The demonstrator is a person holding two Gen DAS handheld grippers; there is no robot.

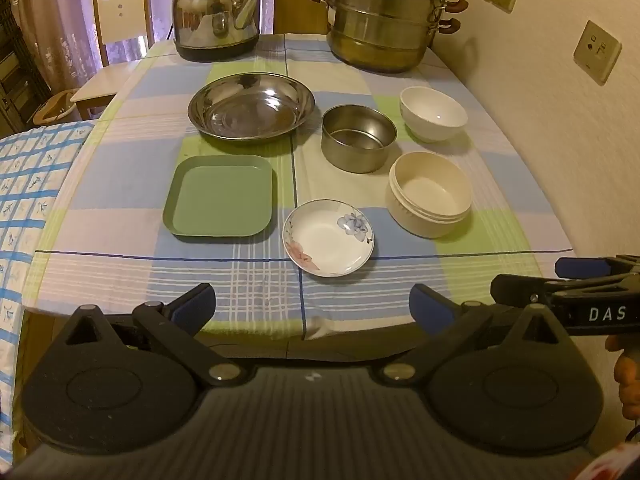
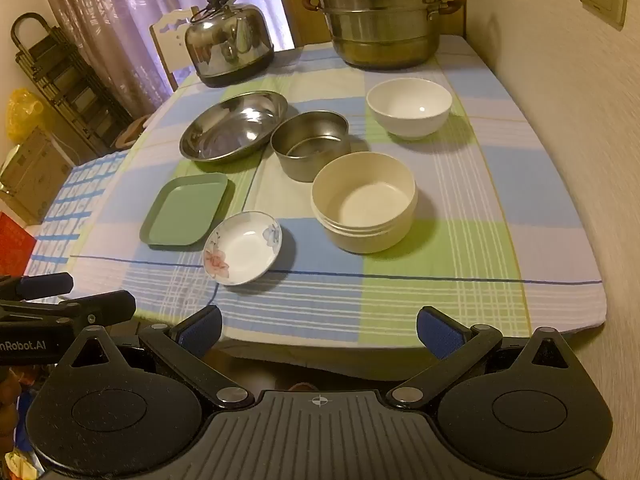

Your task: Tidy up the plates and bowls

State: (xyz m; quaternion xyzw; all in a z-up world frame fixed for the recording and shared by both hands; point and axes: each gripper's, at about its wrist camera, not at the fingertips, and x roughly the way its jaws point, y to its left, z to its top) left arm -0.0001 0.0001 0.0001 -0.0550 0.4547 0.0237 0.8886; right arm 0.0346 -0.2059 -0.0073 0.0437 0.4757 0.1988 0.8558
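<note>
On the checked tablecloth lie a wide steel plate (image 1: 251, 107) (image 2: 234, 126), a green square plate (image 1: 220, 196) (image 2: 185, 211) and a small flowered dish (image 1: 328, 238) (image 2: 242, 247). To their right stand a steel bowl (image 1: 358, 138) (image 2: 311, 145), a white bowl (image 1: 433, 113) (image 2: 409, 108) and a cream ribbed bowl (image 1: 430, 199) (image 2: 365, 201). My left gripper (image 1: 314, 304) hovers open over the near table edge, nothing between its blue pads. My right gripper (image 2: 320, 330) is also open and empty, at the near edge, to the right of the left one.
A steel kettle (image 1: 218, 16) (image 2: 230, 46) and a stacked steamer pot (image 1: 380, 20) (image 2: 382, 20) stand at the table's far end. A wall (image 2: 568, 128) runs along the right side. A chair (image 1: 116, 36) and a blue-checked cloth (image 1: 28, 200) are on the left.
</note>
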